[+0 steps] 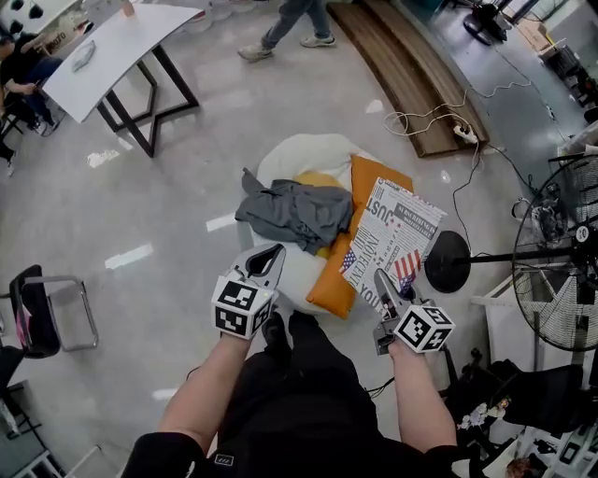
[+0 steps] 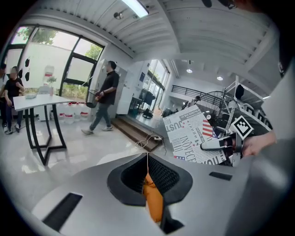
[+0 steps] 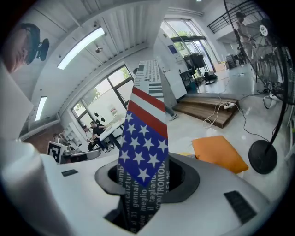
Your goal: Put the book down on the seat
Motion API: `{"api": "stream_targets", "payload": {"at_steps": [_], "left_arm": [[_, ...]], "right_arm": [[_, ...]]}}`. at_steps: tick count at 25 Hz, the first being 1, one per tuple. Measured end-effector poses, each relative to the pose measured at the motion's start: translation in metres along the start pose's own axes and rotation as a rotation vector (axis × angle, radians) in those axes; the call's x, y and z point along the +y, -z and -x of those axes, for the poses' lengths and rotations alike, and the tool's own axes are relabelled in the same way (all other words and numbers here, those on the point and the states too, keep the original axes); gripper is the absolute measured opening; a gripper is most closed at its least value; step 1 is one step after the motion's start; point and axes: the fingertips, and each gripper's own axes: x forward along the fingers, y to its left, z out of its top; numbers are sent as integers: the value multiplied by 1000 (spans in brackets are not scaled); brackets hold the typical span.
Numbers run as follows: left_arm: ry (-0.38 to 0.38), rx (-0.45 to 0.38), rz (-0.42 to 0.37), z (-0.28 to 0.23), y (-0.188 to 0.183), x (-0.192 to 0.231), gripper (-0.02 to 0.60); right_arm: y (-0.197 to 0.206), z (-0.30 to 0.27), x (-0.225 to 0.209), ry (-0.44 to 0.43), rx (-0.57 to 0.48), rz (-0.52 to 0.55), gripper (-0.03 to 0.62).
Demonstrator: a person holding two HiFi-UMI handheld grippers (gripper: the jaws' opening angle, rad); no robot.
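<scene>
The book [image 1: 392, 238], its cover printed like a newspaper with a stars-and-stripes patch, stands tilted over the orange cushion [image 1: 369, 182] on the right side of the white beanbag seat [image 1: 299, 154]. My right gripper [image 1: 384, 283] is shut on the book's near lower edge. In the right gripper view the book [image 3: 143, 147] rises from between the jaws [image 3: 143, 184]. My left gripper [image 1: 271, 257] hovers shut over the seat's near edge, holding nothing; its view shows the book [image 2: 189, 133] to the right. A crumpled grey cloth [image 1: 294, 215] lies on the seat.
A standing fan [image 1: 561, 271] with a round black base [image 1: 447, 261] is right beside the seat, with cables on the floor. A white table [image 1: 112, 47] stands far left and a wooden platform [image 1: 411, 75] far right. A person [image 1: 290, 23] walks behind. A chair [image 1: 37, 313] is at left.
</scene>
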Motion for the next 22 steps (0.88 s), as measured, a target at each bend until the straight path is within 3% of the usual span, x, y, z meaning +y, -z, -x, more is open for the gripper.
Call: {"api": "stream_targets", "payload": {"at_steps": [11,18,22], "left_arm": [[7,108,-18,-127,64,51,8],[2,175,16,-202,121,93,8],[2,195,21,-235,152,111,8]], "right_arm": [[70,-167,-110,27,149,-41,166],[145,-257,-187,70,261,-164,166],[188,-301,-216,62,338,-159,166]]}}
